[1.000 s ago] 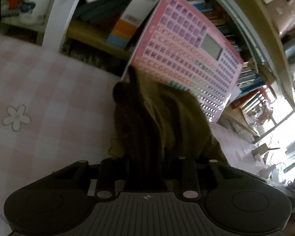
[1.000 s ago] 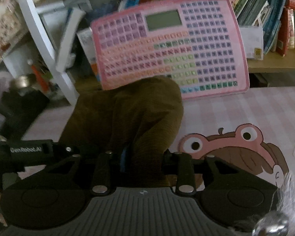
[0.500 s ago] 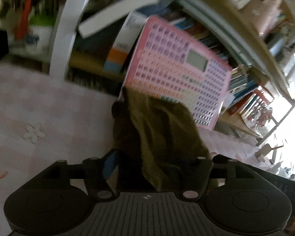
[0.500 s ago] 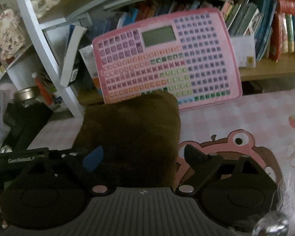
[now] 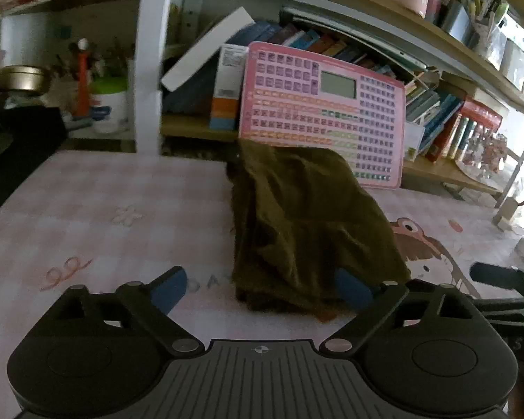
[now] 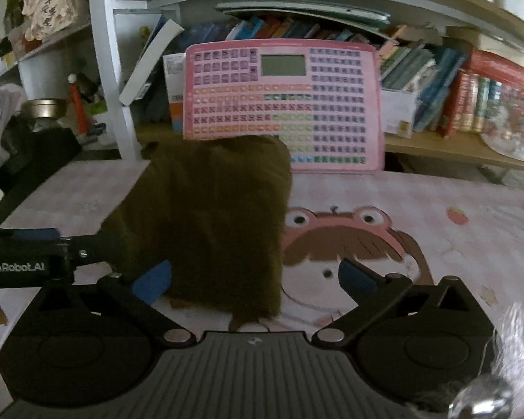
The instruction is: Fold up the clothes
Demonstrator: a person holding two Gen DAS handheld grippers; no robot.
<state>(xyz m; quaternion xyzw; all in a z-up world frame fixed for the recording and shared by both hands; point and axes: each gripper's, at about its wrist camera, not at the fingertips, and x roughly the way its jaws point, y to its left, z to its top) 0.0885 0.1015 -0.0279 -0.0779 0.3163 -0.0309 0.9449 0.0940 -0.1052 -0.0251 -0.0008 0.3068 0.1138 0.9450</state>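
Lighting: dim indoor, uneven. Source: daylight from the right, blown out to white glare at the right edge of the left wrist view beside the shelf point(image 5: 450, 171). Foreground: both gripper bodies near black, detail lost in shadow. Cloth point(image 5: 307, 223) dark, folds faintly legible in the left wrist view; in the right wrist view cloth point(image 6: 209, 223) a flat dark mass. Sharpness: soft throughout, slight motion blur on the books point(image 6: 436, 80). Distortion: strong fisheye, shelf lines bowed, corners vignetted black. Colour: muted, pinkish mat point(image 5: 104, 209) washed out.
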